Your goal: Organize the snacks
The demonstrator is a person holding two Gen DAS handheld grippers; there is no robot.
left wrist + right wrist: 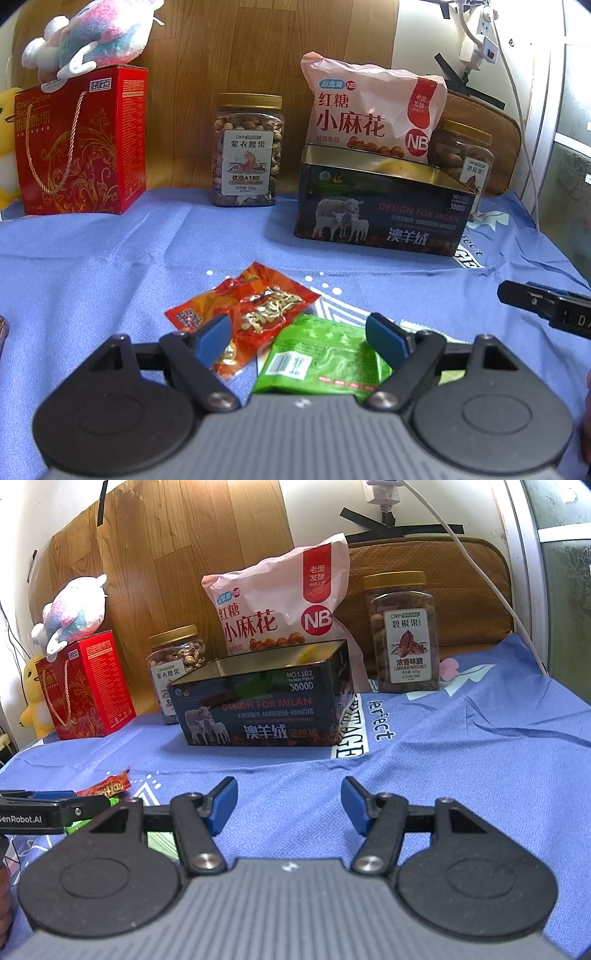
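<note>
In front of the open tin (pixel 376 218), on the blue-clothed surface (pixel 110 258), a red packet (pixel 251 310) and a green packet (pixel 325 354) are lying loose — apparently waiting to go into the tin. The left gripper (pixel 301 338) is hovering with fingers wide, the green packet lying between them, unpinched. The right gripper (pixel 289 805) is hanging wide over bare cloth — idle, holding nothing.

A crinkled red-orange foil snack packet (pixel 255 314) lies flat on the blue cloth-covered surface (pixel 110 266), touching a green plastic snack packet (pixel 317 358) beside it, barcode side up. Behind both stands an open dark rectangular tin (pixel 380 218).
</note>
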